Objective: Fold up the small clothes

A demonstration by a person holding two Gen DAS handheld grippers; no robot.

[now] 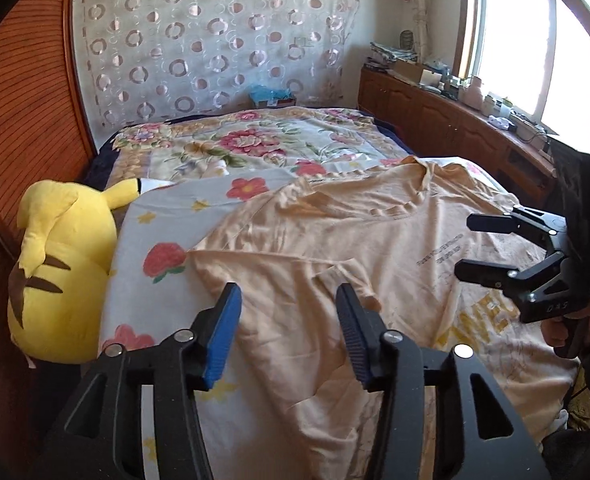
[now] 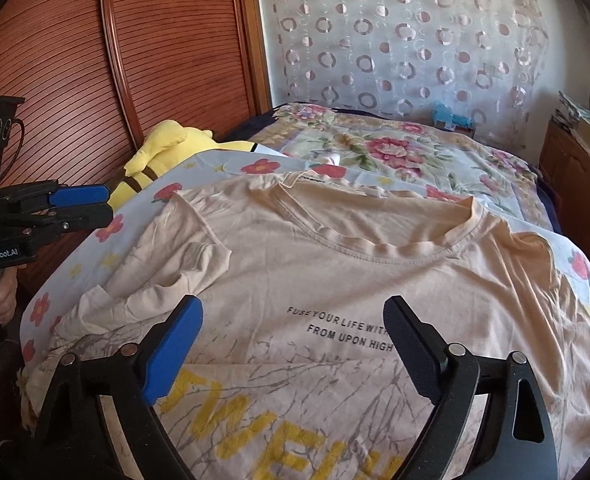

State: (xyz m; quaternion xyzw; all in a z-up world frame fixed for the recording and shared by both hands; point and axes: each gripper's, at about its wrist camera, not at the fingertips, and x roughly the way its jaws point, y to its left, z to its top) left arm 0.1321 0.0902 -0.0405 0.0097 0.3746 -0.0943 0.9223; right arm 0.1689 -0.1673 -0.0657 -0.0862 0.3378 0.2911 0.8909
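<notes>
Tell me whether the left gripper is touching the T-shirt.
Cannot tell. In the left wrist view the left gripper stands open over the T-shirt, holding nothing; no view plainly shows a gap or contact.

A peach T-shirt [image 1: 335, 248] lies spread on a floral-sheeted bed [image 1: 223, 148], the left hand-held gripper [image 1: 289, 312] hovering open above its sleeve, the right hand-held gripper [image 1: 479, 246] open at right, a yellow plush toy [image 1: 59, 272] at left.
</notes>
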